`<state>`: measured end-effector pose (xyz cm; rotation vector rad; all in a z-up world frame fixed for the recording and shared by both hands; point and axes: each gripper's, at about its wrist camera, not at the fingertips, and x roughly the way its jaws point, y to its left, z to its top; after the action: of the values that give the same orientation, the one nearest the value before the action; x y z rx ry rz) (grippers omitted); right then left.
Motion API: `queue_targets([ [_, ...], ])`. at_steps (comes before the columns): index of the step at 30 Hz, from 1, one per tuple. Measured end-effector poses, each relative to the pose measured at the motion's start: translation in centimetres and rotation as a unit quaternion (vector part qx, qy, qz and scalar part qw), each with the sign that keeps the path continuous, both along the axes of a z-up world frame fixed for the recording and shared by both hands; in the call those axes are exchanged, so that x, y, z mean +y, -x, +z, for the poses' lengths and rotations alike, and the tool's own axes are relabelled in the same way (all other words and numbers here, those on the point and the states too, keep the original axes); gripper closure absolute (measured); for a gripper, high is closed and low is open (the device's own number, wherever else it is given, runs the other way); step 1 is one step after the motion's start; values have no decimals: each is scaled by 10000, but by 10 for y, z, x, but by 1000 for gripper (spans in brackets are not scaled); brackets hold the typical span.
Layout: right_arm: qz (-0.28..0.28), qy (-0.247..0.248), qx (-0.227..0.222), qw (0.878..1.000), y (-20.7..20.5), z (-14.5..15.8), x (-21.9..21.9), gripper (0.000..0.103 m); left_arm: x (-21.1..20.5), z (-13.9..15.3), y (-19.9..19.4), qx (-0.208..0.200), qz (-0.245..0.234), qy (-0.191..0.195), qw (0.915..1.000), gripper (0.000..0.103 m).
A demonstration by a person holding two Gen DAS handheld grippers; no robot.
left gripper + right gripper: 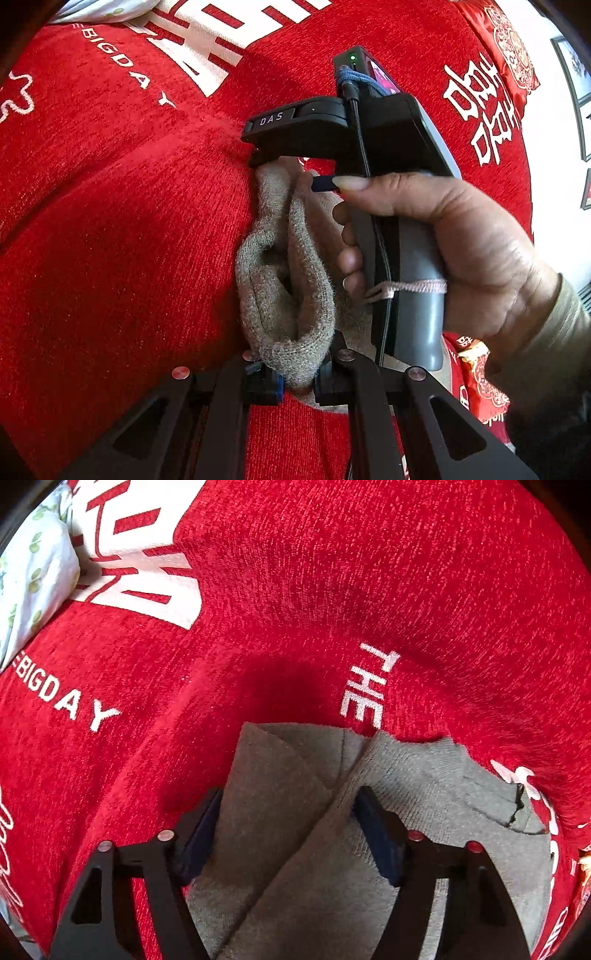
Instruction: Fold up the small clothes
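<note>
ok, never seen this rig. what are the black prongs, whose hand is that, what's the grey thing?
No robot: a person holds a two-finger gripper in each hand, with a fisheye camera on each. The black prongs at the bottom of each picture are that gripper's own fingers. The left view shows the left gripper shut on a bunched grey-beige knit garment, with the person's right hand holding the right gripper's handle. The right view looks down on the right gripper, open over the same garment, on a red blanket with white lettering.
</note>
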<state>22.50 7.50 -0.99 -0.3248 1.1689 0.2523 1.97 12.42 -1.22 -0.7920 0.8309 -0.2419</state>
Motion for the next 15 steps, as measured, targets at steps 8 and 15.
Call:
queue_targets([
  [8, -216, -60, 135, 9997, -13, -11, -2, 15, -2, 1, 0, 0, -5, -53, 10000, 90],
  [15, -438, 52, 235, 9987, -23, -18, -4, 1, 3, 0, -4, 52, -33, 149, 9999, 90],
])
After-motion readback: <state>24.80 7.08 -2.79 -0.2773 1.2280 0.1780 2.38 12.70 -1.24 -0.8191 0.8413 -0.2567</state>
